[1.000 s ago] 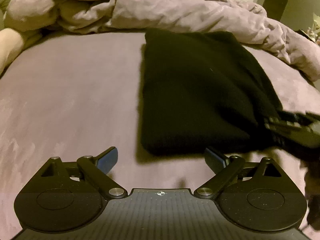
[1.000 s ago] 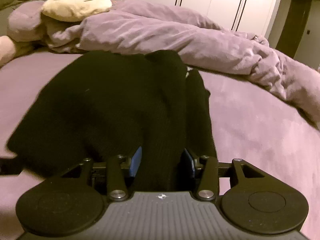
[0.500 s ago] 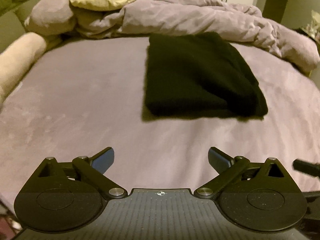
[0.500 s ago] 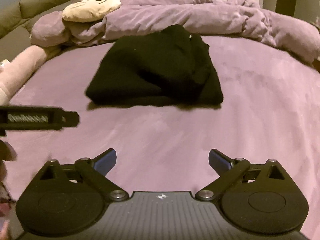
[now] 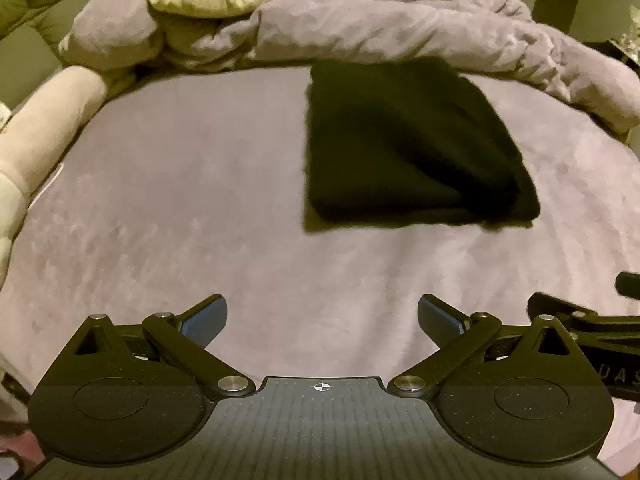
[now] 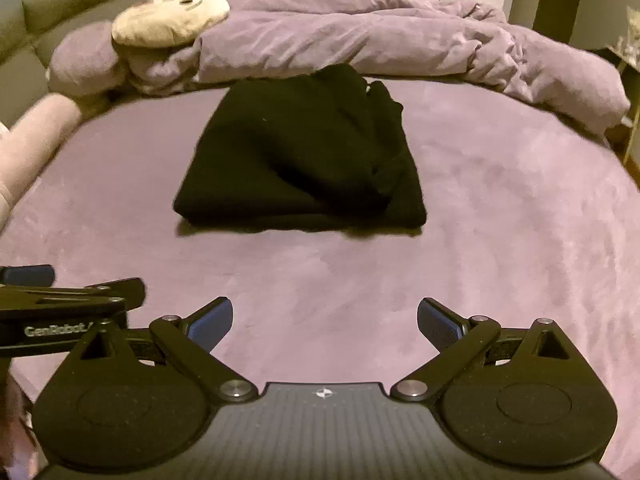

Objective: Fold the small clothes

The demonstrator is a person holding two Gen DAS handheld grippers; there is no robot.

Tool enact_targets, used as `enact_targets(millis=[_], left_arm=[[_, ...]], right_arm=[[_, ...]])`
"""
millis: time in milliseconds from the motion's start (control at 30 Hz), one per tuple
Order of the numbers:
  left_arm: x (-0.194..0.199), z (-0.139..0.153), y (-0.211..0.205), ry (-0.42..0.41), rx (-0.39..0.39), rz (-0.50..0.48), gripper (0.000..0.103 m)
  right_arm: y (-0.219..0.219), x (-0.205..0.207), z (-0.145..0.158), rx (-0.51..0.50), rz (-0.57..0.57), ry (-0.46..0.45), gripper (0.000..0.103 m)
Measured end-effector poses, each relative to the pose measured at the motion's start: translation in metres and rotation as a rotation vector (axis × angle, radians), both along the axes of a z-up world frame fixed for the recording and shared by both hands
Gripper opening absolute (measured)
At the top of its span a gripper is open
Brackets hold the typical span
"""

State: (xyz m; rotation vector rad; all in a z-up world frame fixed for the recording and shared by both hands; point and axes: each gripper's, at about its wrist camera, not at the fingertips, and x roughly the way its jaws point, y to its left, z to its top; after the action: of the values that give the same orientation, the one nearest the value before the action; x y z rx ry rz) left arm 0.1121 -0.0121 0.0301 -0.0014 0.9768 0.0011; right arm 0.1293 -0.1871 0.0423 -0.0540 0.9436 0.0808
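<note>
Both tongs are spread wide and empty – left gripper [image 5: 322, 316] and right gripper [image 6: 325, 316], whose jaws have just been opening, hang side by side over the purple bedsheet [image 6: 500, 240]. Further out the folded black garment [image 6: 304, 160] lies flat on it, well apart from both – rumpled duvet [image 6: 400, 44] behind.

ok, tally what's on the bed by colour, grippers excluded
Black: 1, folded garment
Purple: 2, crumpled duvet, round cushion
Cream: 1, plush face cushion
Pink: 1, bolster
Total: 5
</note>
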Motion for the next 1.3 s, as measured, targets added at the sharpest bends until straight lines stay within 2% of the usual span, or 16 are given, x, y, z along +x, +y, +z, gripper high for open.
enact_targets(millis=[233,400,1300], left_arm=[[0.016,-0.003,-0.006,0.049,0.052,-0.004,0.103],[0.020,-0.004,-0.003,0.057,0.006,0.000,0.103],[0.020,0.001,-0.005,0.061,0.016,0.027,0.103]], right_arm=[[-0.001,0.021,0.003,0.013,-0.037,0.032,0.099],[-0.001,0.026,0.001,-0.015,-0.040,0.040,0.099],[-0.007,0.024,0.007,0.016,-0.043,0.048,0.099]])
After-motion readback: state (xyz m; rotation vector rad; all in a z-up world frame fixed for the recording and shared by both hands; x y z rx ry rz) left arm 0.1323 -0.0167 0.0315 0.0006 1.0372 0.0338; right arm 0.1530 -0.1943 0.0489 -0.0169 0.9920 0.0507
